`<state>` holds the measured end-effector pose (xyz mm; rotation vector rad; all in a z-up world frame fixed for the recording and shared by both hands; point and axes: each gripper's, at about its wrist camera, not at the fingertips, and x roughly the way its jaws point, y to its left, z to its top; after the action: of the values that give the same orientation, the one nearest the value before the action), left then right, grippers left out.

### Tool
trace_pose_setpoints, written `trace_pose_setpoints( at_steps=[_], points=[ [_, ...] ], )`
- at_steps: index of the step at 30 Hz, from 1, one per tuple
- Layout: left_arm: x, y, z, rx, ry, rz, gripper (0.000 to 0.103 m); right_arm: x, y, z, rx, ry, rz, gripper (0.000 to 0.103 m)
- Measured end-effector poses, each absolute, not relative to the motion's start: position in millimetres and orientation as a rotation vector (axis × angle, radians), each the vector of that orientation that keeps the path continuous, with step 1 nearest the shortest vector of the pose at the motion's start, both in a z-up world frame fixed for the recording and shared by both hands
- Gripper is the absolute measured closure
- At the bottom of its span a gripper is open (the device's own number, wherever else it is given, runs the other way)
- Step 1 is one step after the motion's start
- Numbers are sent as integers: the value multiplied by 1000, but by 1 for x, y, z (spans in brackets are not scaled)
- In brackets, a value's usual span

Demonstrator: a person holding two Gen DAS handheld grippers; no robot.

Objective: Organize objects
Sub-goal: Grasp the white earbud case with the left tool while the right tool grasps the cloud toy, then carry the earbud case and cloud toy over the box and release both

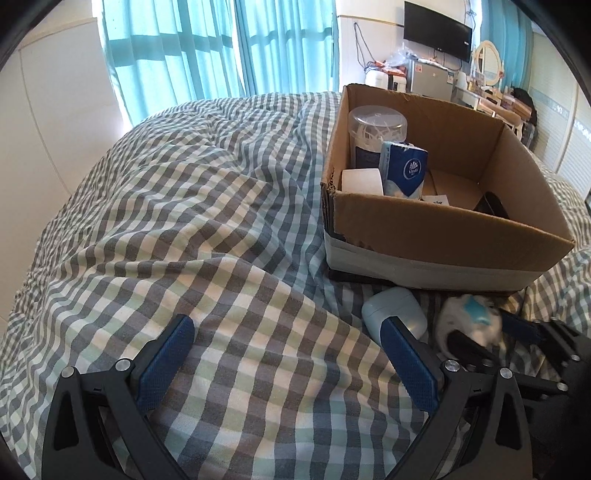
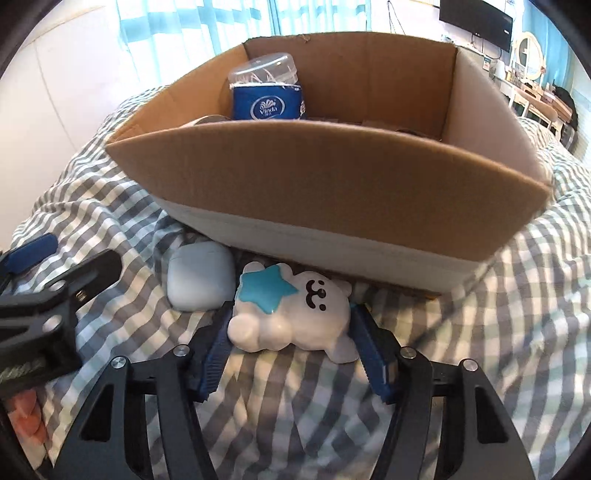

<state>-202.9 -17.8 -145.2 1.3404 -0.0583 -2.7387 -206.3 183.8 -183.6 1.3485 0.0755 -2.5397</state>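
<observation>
A cardboard box [image 1: 436,229] stands on the checked bed; it also shows in the right wrist view [image 2: 332,177]. Inside are a clear round tub [image 1: 376,129], a blue tissue pack [image 1: 404,170], a white roll [image 1: 362,181] and a dark object [image 1: 491,206]. In front of the box lie a pale blue case [image 2: 199,280] and a white bear toy with a teal star [image 2: 291,310]. My right gripper [image 2: 291,317] is closed on the toy, one finger on each side. My left gripper [image 1: 288,339] is open and empty over the bedspread, its right finger beside the case [image 1: 393,310].
The checked bedspread [image 1: 184,206] is rumpled, with a raised fold left of the box. Blue curtains [image 1: 207,48] hang behind the bed. A TV [image 1: 437,31], fridge and dressing table stand at the far right. The left gripper's body [image 2: 40,321] shows at the right wrist view's left edge.
</observation>
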Motion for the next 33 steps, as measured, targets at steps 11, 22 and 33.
trace_pose_setpoints(
  at_steps=[11, 22, 33],
  points=[
    [-212, 34, -150, 1479, -103, -2883, 0, -167, 223, -116, 1188, 200, -2690, 41],
    [-243, 38, -190, 1555, -62, -2845, 18, -184, 247, -131, 1251, -10, -2631, 41],
    [-237, 36, -187, 1581, -107, -2829, 45, -177, 240, -135, 1255, 36, -2634, 41]
  ],
)
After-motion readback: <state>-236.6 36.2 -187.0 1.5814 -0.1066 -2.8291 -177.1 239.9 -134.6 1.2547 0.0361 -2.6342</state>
